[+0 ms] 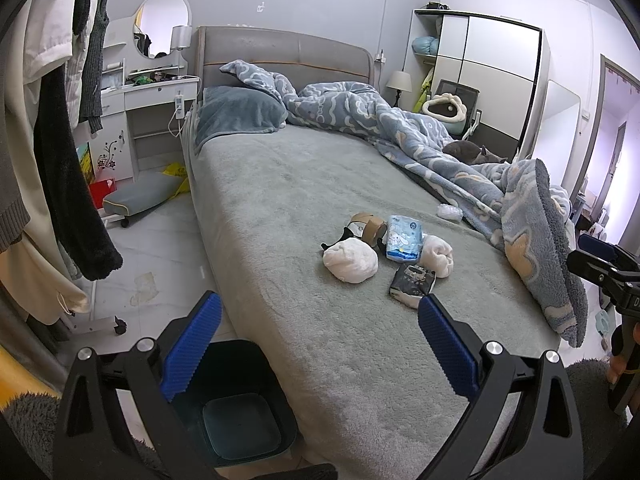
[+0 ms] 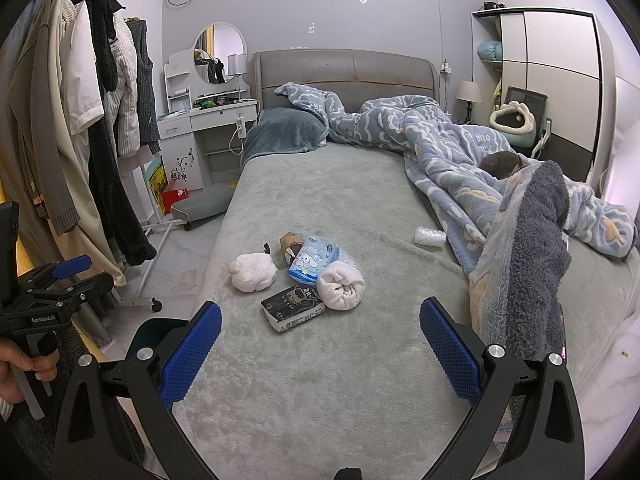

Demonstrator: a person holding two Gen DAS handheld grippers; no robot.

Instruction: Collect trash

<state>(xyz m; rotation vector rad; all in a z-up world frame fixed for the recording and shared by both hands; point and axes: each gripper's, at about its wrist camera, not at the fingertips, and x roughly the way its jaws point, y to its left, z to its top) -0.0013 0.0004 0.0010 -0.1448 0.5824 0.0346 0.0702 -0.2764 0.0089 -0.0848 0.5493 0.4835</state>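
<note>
A small heap lies on the grey bed (image 1: 280, 200) (image 2: 340, 200): a white wad (image 1: 351, 261) (image 2: 253, 272), a blue-and-white tissue pack (image 1: 403, 238) (image 2: 314, 258), a white roll (image 1: 439, 255) (image 2: 341, 286), a black packet (image 1: 412, 282) (image 2: 294, 308), brown tape rolls (image 1: 366, 226) (image 2: 289, 245), and a clear wrapper (image 1: 449, 211) (image 2: 430, 237) farther right. A dark bin (image 1: 240, 412) stands on the floor at the bed's foot. My left gripper (image 1: 320, 340) is open above the bed's near edge, by the bin. My right gripper (image 2: 320, 344) is open, just short of the heap.
A rumpled blue blanket (image 1: 460, 152) (image 2: 500, 184) covers the bed's right side, with a grey cat (image 1: 474, 151) (image 2: 502, 162) on it. A clothes rack (image 1: 60, 140) (image 2: 92, 140) stands left. A white vanity desk (image 1: 152, 92) and a low stool (image 1: 140, 196) are beyond it.
</note>
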